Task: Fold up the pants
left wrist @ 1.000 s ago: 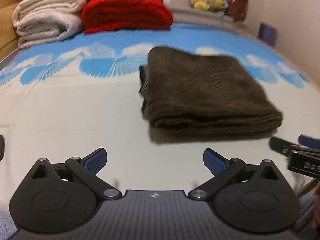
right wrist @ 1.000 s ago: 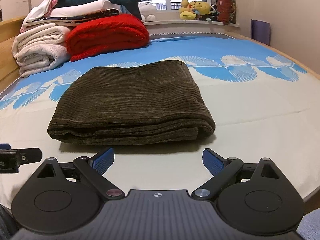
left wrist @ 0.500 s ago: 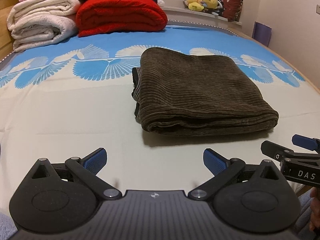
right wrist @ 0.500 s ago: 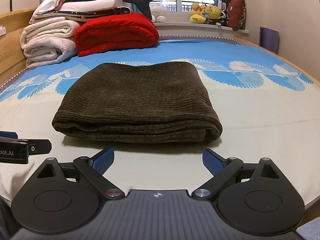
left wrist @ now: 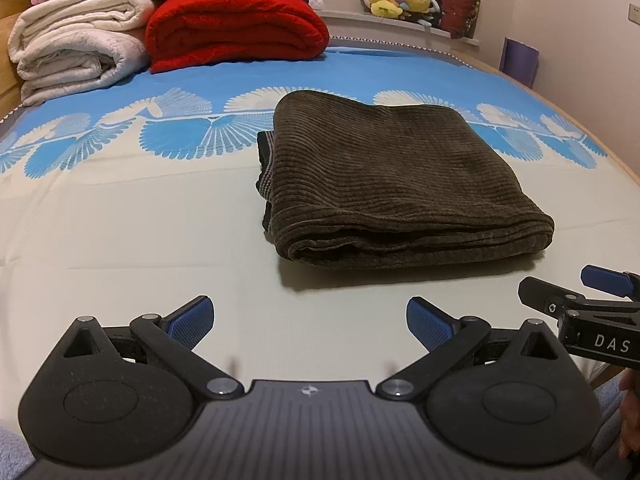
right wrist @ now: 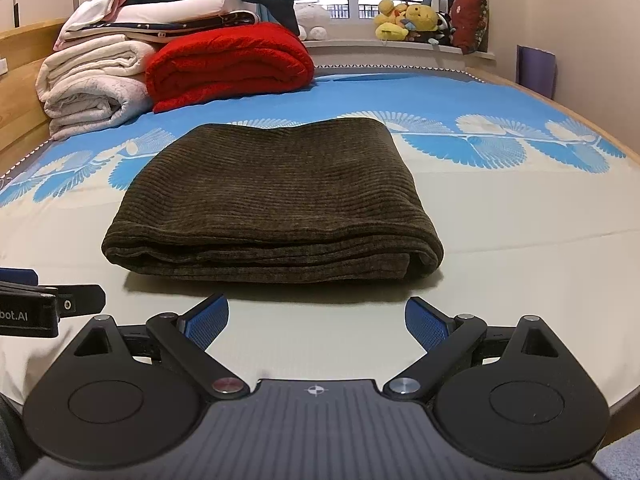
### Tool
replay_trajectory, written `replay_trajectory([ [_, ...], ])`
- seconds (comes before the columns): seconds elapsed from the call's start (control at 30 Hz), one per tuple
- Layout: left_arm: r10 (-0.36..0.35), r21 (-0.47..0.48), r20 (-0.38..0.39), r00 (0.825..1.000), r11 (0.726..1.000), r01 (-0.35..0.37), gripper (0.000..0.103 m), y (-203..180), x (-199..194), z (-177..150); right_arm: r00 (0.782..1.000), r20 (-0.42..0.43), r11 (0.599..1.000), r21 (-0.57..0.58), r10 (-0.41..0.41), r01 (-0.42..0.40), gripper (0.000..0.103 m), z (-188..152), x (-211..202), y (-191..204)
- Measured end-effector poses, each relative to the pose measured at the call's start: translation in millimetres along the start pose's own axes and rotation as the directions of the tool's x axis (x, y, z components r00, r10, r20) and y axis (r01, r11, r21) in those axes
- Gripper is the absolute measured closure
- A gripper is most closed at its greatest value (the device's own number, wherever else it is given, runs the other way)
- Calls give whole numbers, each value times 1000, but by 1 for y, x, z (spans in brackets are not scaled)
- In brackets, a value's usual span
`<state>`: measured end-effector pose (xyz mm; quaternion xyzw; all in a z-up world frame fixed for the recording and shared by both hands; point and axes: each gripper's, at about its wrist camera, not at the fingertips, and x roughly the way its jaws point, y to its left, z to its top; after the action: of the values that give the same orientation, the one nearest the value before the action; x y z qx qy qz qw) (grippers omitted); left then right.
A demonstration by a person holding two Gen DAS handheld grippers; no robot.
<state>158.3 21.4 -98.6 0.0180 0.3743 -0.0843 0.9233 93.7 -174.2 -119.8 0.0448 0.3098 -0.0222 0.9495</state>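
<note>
Left wrist view is showing the left claw (left wrist: pixel 308 320) backing away, wide and holding nothing. Pants (left wrist: pixel 400 184) are lying folded just ahead, untouched. Right claw (right wrist: pixel 316 320) is waiting wide too, so folding is looking done.

Left hand-held gripper (left wrist: pixel 309 316) wide apart, empty, right hand-held gripper (right wrist: pixel 316 316) same, side by side

A red blanket (right wrist: pixel 230 64) lies far ahead to the left, touching white folded blankets (right wrist: pixel 94 84). Plush toys (right wrist: pixel 412 20) sit far ahead on the windowsill.
</note>
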Motion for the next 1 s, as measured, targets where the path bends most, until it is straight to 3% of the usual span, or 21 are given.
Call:
replay_trajectory([
  [1.0,5,36,12,1000,999,-5,0,-8,-1,-3,1000,-5,999,-32,14,-14,8,-1,0,4],
])
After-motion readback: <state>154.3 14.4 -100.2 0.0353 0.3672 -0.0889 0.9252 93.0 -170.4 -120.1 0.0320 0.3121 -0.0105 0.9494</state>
